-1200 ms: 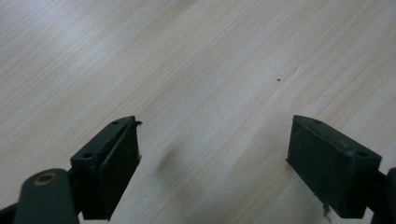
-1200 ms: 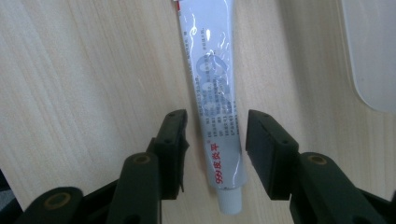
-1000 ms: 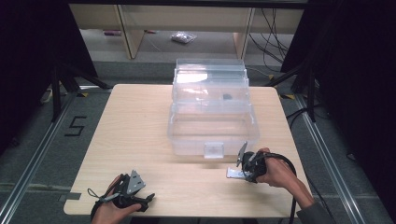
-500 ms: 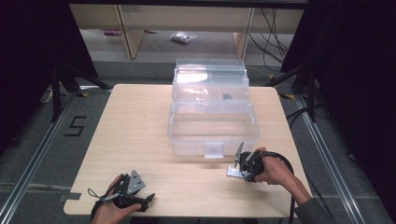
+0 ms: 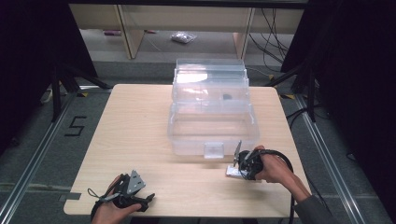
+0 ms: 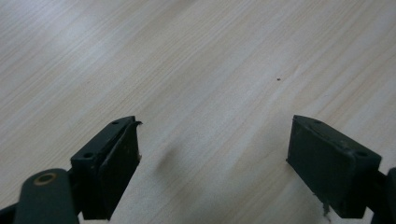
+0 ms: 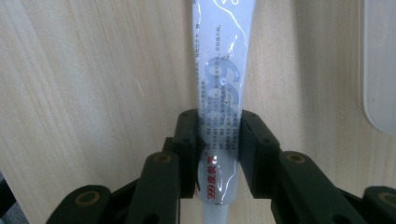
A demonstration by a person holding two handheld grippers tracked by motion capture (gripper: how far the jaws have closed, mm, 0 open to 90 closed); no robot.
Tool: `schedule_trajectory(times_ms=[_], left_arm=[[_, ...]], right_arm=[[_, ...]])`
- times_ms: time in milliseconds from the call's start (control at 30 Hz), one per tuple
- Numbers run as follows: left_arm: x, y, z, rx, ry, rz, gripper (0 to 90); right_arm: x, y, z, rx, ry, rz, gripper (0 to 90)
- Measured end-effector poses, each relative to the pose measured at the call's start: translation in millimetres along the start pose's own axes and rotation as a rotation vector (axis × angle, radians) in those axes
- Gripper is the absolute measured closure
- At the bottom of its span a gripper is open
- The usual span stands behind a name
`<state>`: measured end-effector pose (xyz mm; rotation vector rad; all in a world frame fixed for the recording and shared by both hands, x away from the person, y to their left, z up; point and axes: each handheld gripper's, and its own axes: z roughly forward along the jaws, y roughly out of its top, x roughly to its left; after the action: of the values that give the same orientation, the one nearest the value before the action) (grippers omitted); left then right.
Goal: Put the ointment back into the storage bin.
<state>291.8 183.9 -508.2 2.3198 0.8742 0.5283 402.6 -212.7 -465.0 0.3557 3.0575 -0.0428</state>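
From the high view, a pale wood-grain table (image 5: pixel 140 135) carries a large clear plastic storage box (image 5: pixel 211 112) with its hinged lid standing open at the far side; the box sits on the right-centre part of the top, and a small dark item lies inside its rear section, too small to make out. The left hand-held gripper (image 5: pixel 145 199) rests near the front left edge of the table in the person's left hand (image 5: pixel 109 212), well apart from the box. The right hand-held gripper (image 5: pixel 235 164) sits just in front of the box's front right corner, held by the right hand (image 5: pixel 273 165), with a small white object at its tip on the table. In the left gripper view, the two black jaws stand wide apart over bare wood, with nothing between them. In the right gripper view, the jaws are closed snugly on a white squeeze tube with grey and red printed lettering (image 7: pixel 222 107), gripping it near its lower end; the tube lies along the table, and a rounded edge of the clear box (image 7: pixel 379 70) shows at the right.
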Motion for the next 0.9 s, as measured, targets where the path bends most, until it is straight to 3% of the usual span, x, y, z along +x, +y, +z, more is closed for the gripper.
schedule_trajectory(times_ms=[167,400,600,667,733,767,800,833,867,900], left_arm=[[0.0,0.0,-0.2,0.0,0.0,0.0,16.2],[0.2,0.1,0.9,0.002,0.001,0.004,16.2],[-0.1,0.0,0.0,-0.001,0.0,0.0,16.2],[-0.1,0.0,0.3,0.0,0.002,0.004,16.2],[0.1,0.1,1.1,0.001,0.0,0.005,16.2],[0.0,0.0,0.3,0.001,0.001,0.001,16.2],[-0.2,-0.1,-0.1,-0.002,0.002,0.0,16.2],[-0.2,0.0,-0.1,-0.001,0.001,0.0,16.2],[0.0,0.1,0.9,0.002,0.005,0.004,16.2],[0.2,0.1,0.8,0.003,0.002,0.005,16.2]], right_arm=[[4.2,0.2,-2.7,0.012,0.008,0.05,70.4],[2.5,-0.8,-15.9,-0.014,0.006,-0.006,70.4],[2.2,-0.8,-27.6,-0.007,0.019,0.021,70.4],[0.5,-1.3,-29.6,-0.016,0.002,-0.016,70.4],[0.6,-1.8,-33.4,-0.021,0.007,-0.022,70.4],[2.9,-1.1,-36.2,-0.009,0.01,0.005,70.4],[0.8,-0.8,-38.5,-0.021,0.011,-0.038,70.4],[2.9,-1.4,-40.6,-0.018,0.008,-0.004,70.4],[3.0,-1.4,-42.2,-0.021,0.009,-0.003,70.4],[1.2,-1.0,-43.5,-0.031,0.015,-0.04,70.4]])
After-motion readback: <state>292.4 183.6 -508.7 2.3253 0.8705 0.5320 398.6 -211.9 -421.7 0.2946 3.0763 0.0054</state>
